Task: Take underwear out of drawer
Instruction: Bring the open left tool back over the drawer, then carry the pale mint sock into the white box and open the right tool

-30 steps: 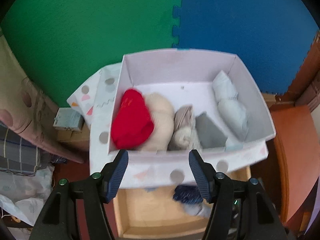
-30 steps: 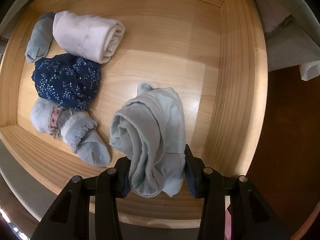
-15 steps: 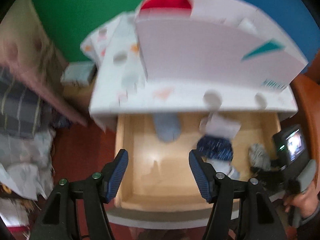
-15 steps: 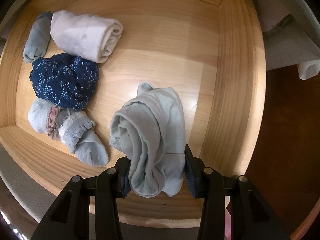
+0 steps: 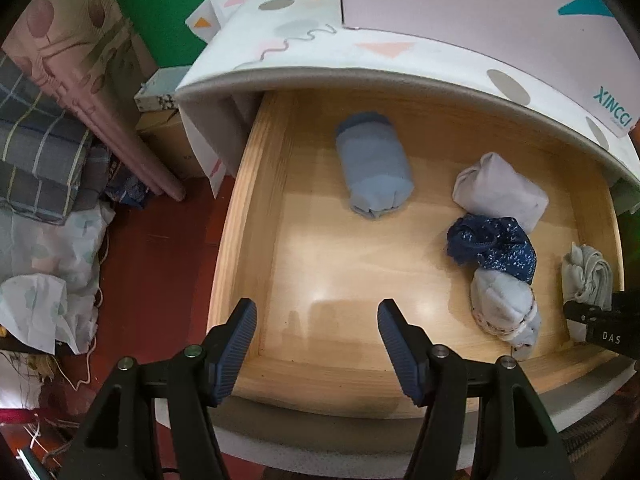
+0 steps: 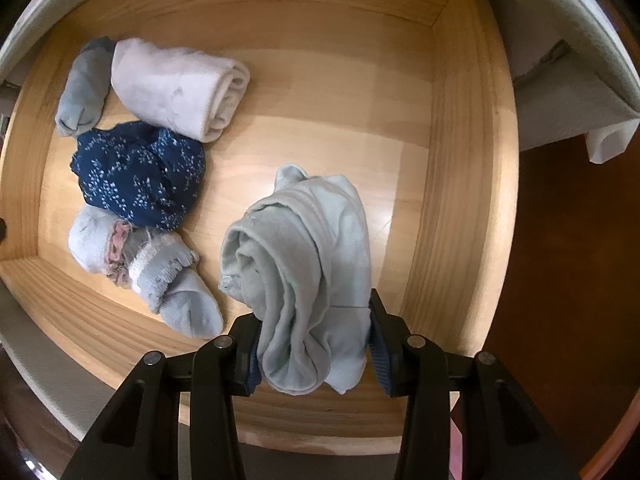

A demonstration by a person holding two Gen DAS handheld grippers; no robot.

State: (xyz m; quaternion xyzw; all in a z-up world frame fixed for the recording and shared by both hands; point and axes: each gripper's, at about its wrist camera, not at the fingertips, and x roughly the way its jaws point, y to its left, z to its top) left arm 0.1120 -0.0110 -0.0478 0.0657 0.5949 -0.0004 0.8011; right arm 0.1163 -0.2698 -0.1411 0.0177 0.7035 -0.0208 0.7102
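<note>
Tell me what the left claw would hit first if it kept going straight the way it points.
Probably the bare wooden floor of the drawer. The open left claw points into its empty near part; the blue roll lies farther back, though depth is hard to judge.

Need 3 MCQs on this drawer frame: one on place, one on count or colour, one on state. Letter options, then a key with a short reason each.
1. Where is the navy floral piece?
A. on the drawer floor, between the white roll and the lace-edged bundle
B. in the left gripper
C. on top of the box

2. How many rolled items lie in the drawer, counting the one in the right gripper?
A. three
B. five
C. seven

3. What is the state of the left gripper?
A. shut on a blue roll
B. open, holding nothing
C. out of view

Key:
1 A, since it lies between those two.
2 B: blue roll, white roll, navy piece, lace-edged bundle, pale green roll.
3 B, since the jaws are spread with only bare wood between them.
</note>
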